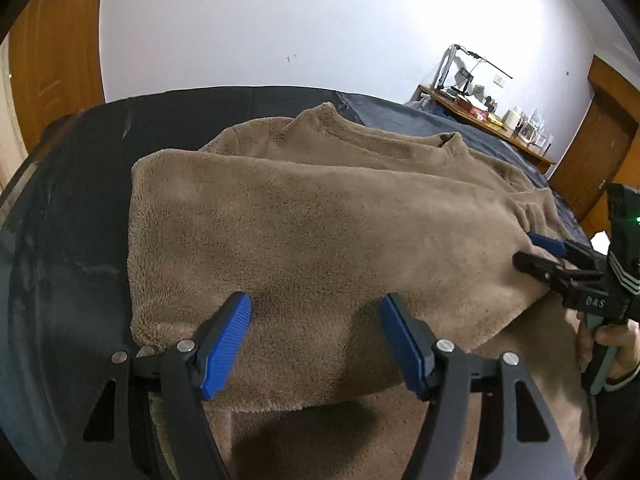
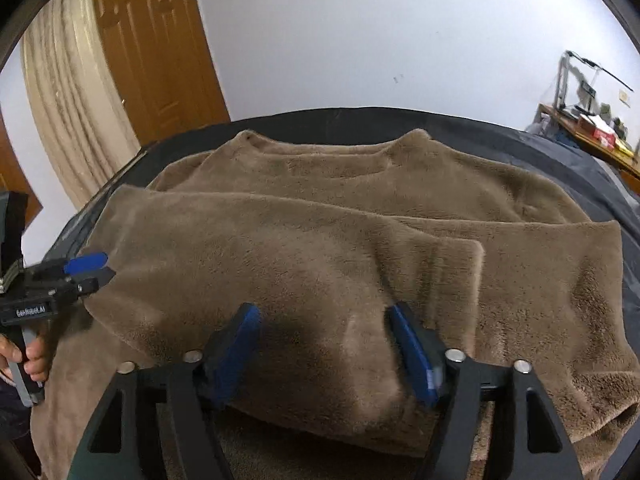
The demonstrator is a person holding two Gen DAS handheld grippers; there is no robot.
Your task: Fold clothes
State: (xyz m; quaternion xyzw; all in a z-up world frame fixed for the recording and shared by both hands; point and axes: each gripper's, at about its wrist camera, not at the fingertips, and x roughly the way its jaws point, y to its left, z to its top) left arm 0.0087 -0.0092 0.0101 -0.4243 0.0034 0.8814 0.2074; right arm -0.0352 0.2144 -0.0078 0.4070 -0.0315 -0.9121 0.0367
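- Left gripper: its blue ribbed pads stand wide apart, straddling the near folded edge of a brown, plush fleece sweater; nothing is pinched.
- Right gripper: jaws equally wide, pads beside the same fold, empty; contact with the pile is hard to judge.
- The sweater lies on a dark sheet-covered bed, collar at twelve o'clock, lower part folded up towards it.
- It looks soft, thick, limp and light; likely grippy, not slippery. Best taken at the doubled near edge, at seven and five o'clock.
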